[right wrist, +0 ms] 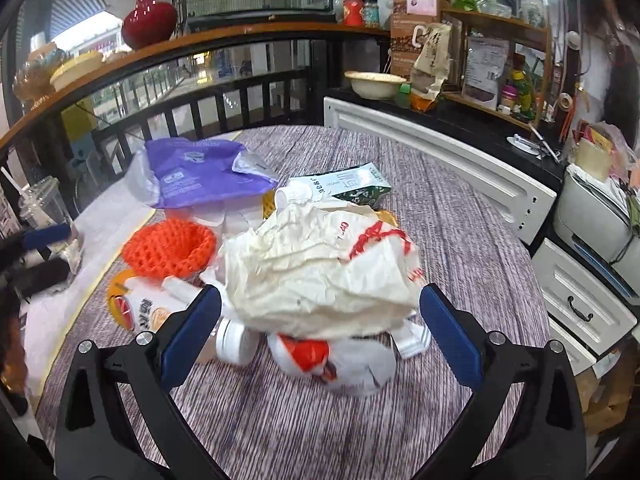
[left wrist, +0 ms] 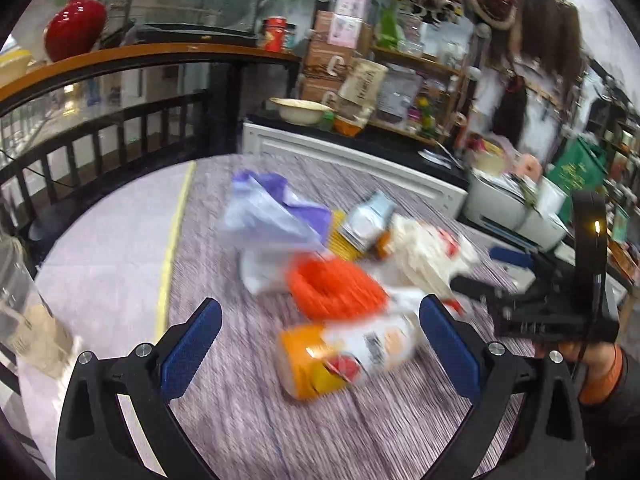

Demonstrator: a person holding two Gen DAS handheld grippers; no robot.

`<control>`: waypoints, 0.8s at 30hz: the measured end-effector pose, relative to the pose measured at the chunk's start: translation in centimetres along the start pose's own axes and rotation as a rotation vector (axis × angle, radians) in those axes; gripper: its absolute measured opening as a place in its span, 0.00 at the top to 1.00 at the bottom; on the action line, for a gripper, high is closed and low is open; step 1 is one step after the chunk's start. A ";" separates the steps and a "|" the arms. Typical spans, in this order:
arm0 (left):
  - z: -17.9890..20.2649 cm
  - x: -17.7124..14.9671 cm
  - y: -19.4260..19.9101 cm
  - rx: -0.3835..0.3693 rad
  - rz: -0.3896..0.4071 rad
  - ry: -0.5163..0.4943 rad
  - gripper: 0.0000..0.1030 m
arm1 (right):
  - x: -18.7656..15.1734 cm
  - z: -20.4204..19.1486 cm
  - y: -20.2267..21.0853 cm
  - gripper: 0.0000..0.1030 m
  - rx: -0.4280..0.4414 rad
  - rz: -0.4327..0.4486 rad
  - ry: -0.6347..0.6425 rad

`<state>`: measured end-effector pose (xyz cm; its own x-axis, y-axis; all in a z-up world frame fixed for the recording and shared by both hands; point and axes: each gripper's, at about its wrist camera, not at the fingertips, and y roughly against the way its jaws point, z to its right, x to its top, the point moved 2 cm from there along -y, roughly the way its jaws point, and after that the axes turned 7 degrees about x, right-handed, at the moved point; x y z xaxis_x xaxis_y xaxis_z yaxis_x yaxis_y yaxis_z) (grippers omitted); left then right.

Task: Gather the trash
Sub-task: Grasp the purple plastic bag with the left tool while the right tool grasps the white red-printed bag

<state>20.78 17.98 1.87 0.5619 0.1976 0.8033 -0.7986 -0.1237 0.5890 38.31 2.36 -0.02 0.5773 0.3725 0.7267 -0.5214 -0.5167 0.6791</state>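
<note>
While the right gripper (right wrist: 320, 332) stands with its blue fingers (right wrist: 191, 334) spread wide, a crumpled white paper bag (right wrist: 320, 268) with red print lies between and just beyond the fingertips, not touched by either. Under its near edge sit a white and red wrapper (right wrist: 340, 364) and a small white cap (right wrist: 236, 340), near the left-hand finger.

The left gripper (left wrist: 320, 348) is likewise spread wide and holds nothing. An orange and white bottle (left wrist: 344, 356) lies on its side between its fingers, apart from both.

Behind, on the grey striped table (right wrist: 460, 216), lie an orange knitted ring (right wrist: 168, 246), a purple bag (right wrist: 196, 172) and a green and white carton (right wrist: 348, 186).

The left wrist view is blurred by motion; labels cannot be read. The paper bag hides most of the carton's near end.
</note>
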 end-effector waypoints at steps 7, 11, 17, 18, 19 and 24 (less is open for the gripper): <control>-2.8 6.1 -5.8 0.093 -0.065 0.040 0.05 | 0.3 0.7 -2.2 0.28 -0.005 -0.035 -0.009; -3.1 6.6 -10.3 0.062 -0.193 0.046 0.05 | -0.3 1.1 -3.2 0.49 0.013 -0.067 -0.011; -3.8 5.0 -11.7 0.006 -0.235 0.134 0.47 | -0.9 0.7 -3.4 0.70 0.036 -0.053 -0.003; -3.9 4.9 -11.8 -0.003 -0.234 0.141 0.54 | -1.0 0.6 -3.3 0.73 0.042 -0.046 -0.003; -4.0 4.6 -11.6 -0.013 -0.231 0.152 0.56 | -1.1 0.6 -3.2 0.77 0.049 -0.041 -0.004; -4.1 4.1 -9.9 -0.013 -0.175 0.161 0.64 | -1.3 -0.1 -1.9 0.90 0.071 0.009 0.009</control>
<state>30.12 24.00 -1.07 0.6514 0.3672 0.6639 -0.6952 -0.0617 0.7162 38.47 2.97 -2.24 0.5670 0.3746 0.7336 -0.4803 -0.5732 0.6639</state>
